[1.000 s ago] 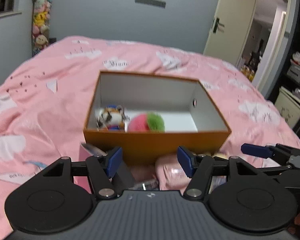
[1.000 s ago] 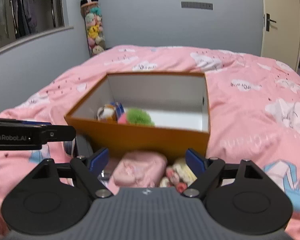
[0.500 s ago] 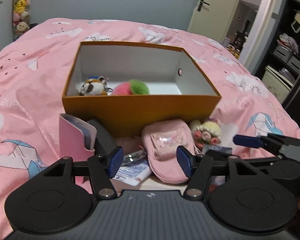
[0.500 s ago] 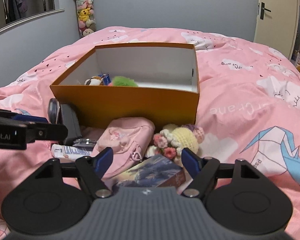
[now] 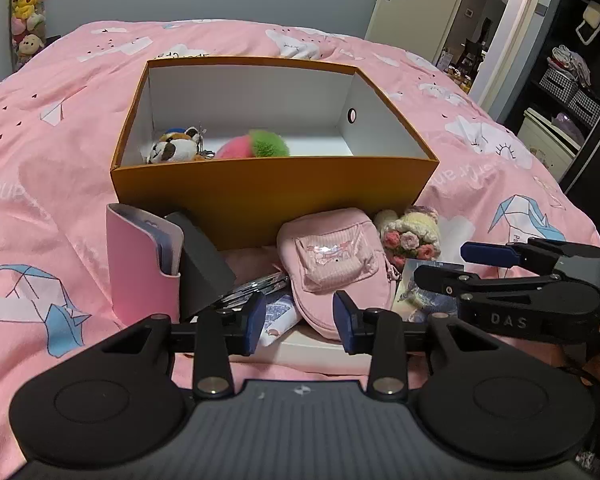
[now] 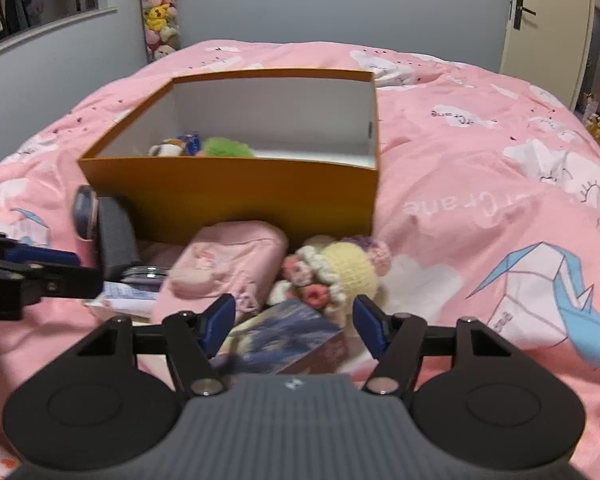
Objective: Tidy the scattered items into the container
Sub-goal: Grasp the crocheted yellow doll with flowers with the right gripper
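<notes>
An open orange box (image 5: 276,196) (image 6: 236,196) sits on the pink bed, holding a small plush animal (image 5: 174,148) and a pink-green pompom (image 5: 260,146). In front of it lie a pink pouch (image 5: 332,264) (image 6: 224,268), a crocheted yellow doll (image 5: 410,232) (image 6: 340,272), a pink card holder (image 5: 140,268), a dark grey block (image 5: 202,264), a picture card box (image 6: 284,336) and a tissue pack (image 5: 276,316). My left gripper (image 5: 299,322) is open and empty just short of the pouch. My right gripper (image 6: 295,324) is open and empty above the picture box.
The pink bedspread (image 5: 60,120) spreads around the box. A door (image 5: 416,4) and dark shelves (image 5: 580,60) stand at the right. A column of plush toys (image 6: 160,12) hangs in the far corner.
Both grippers have pulled back and risen from the box front, so the scattered items in front of it have come into view. Both stay open and empty.
</notes>
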`<control>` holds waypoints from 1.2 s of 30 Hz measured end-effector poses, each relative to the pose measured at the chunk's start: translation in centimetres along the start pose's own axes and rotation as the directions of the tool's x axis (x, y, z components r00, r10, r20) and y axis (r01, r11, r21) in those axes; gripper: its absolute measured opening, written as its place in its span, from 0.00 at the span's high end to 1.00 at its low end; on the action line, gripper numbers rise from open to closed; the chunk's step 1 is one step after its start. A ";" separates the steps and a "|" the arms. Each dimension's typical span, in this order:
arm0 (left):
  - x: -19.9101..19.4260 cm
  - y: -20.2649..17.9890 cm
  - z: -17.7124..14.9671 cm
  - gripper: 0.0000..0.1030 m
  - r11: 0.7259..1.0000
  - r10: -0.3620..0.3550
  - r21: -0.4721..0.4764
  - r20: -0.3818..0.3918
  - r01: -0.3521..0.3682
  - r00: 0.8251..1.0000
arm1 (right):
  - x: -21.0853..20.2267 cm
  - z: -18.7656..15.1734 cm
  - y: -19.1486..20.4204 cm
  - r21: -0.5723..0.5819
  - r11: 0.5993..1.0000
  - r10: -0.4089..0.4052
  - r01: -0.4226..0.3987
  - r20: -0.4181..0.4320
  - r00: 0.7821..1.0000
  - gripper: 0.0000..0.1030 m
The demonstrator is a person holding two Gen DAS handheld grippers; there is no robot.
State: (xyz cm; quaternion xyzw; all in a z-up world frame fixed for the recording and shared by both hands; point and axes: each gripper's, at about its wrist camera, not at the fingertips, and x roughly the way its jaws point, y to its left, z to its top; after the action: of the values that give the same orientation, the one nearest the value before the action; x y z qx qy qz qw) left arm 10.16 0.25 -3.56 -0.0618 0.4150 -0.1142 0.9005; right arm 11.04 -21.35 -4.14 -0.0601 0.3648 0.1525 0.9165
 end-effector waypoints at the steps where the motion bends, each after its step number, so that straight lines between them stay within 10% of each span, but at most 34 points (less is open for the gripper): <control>1: 0.1 0.0 0.0 0.59 1.000 -0.001 0.001 -0.004 0.001 1.000 | 0.2 0.1 -0.2 0.001 1.000 -0.008 0.008 -0.005 1.000 0.36; 36: 3.3 -0.7 1.1 0.42 0.999 0.021 -0.027 -0.060 -0.022 0.998 | 5.4 1.5 -1.5 0.000 1.000 -0.029 0.029 -0.043 0.999 0.42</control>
State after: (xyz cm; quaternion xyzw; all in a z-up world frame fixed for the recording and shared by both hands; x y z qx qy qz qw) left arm 12.97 -1.29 -5.11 -0.0661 0.4438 -0.1007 0.8880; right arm 16.16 -21.17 -6.75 -0.0684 0.3835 0.1376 0.9107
